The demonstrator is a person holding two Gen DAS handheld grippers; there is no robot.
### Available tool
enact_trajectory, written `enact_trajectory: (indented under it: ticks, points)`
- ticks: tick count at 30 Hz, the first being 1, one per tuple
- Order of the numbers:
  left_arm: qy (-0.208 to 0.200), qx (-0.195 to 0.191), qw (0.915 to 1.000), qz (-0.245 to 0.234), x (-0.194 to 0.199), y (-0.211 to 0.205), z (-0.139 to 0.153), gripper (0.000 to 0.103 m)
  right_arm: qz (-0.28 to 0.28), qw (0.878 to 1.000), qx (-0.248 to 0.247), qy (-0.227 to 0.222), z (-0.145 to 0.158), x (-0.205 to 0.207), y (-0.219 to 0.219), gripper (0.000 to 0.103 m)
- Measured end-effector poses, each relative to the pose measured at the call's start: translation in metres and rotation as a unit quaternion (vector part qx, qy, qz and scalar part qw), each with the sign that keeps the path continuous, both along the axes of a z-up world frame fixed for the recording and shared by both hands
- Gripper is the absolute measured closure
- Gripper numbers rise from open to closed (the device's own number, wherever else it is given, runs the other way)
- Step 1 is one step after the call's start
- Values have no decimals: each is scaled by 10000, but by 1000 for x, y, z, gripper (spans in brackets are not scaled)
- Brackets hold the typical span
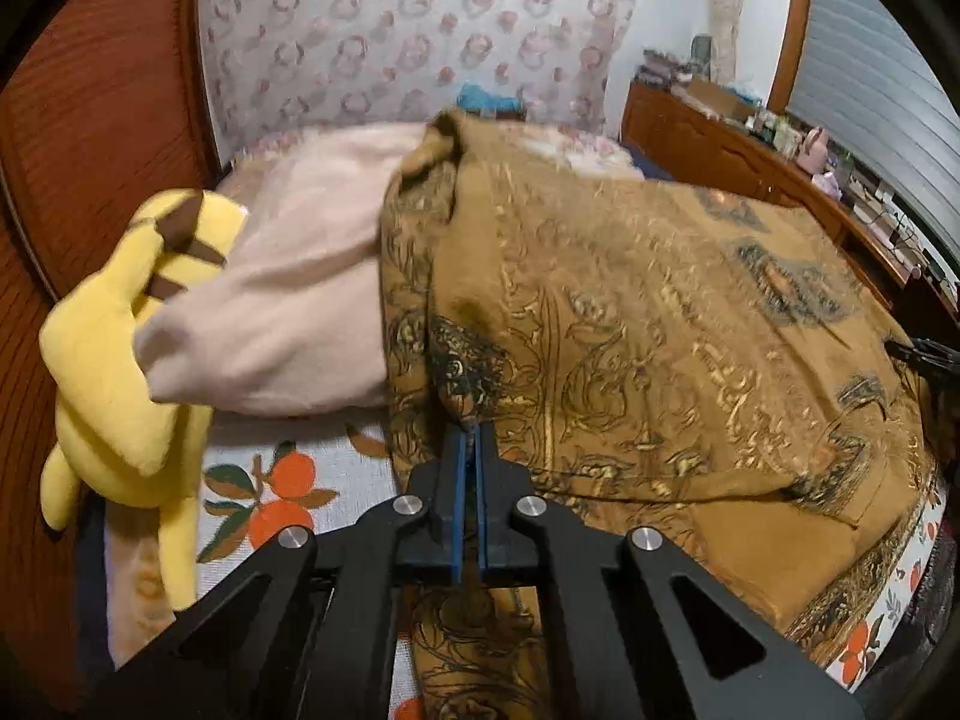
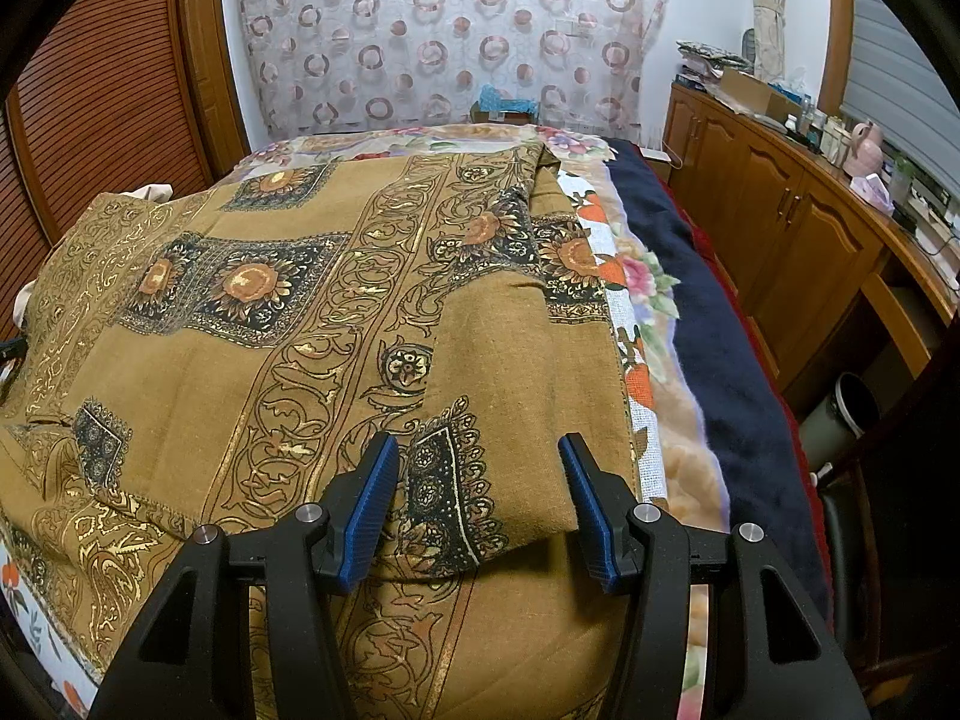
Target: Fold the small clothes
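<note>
A brown garment (image 1: 630,330) printed with gold scrolls and dark flower panels lies spread over the bed. My left gripper (image 1: 471,429) is shut on a raised fold at the garment's left side, and the blue pads pinch the cloth between them. In the right wrist view the same garment (image 2: 300,312) lies mostly flat with a folded flap near its front right corner. My right gripper (image 2: 478,444) stands open just above that flap. Its blue pads (image 2: 372,510) are spread wide on either side of the flap and do not press on it.
A yellow plush toy (image 1: 120,372) and a pale pink pillow (image 1: 288,300) lie left of the garment on an orange-print sheet (image 1: 288,492). A navy blanket (image 2: 708,312) runs along the bed's right edge. Beyond it stand wooden cabinets (image 2: 780,228) and a bin (image 2: 852,408).
</note>
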State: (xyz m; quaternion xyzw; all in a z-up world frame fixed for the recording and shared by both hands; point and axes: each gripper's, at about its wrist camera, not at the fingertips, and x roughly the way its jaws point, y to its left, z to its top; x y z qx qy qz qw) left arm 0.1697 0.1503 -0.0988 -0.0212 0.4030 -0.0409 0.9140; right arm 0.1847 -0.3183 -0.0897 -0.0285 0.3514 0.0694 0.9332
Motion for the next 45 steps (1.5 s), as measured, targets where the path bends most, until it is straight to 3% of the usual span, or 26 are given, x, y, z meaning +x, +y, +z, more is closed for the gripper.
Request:
enact_trajectory:
  ticks: [6, 8, 10, 13, 21, 27, 39, 45]
  points:
    - [-617, -165, 9980, 30, -22, -6, 33, 100, 10, 10000, -11, -5, 0, 0, -1, 46]
    - [-787, -261, 9965, 38, -28, -7, 43, 100, 56, 10000, -20, -11, 1, -2, 0, 60]
    - [-908, -327, 9953, 11, -35, -9, 52, 100, 156, 9999, 25, -53, 4, -5, 2, 86]
    - [-985, -358, 9945, -34, -43, -13, 60, 100, 306, 9992, 12, -246, 13, -14, 9, 96]
    - [-1360, -684, 9883, -54, -66, -8, 90, 100, 448, 9924, 429, -1063, 73, -56, -3, 97]
    - [-1414, -701, 9875, -54, -96, -5, 100, 100, 512, 9882, 656, -1285, 95, -94, -23, 97]
    - [-275, -377, 9989, 51, -117, -3, 20, 100, 334, 9975, 556, -292, 10, -109, -31, 97]
    - [-324, -228, 9992, 87, -123, -9, 18, 98, 141, 9988, 265, -388, 12, -104, -19, 69]
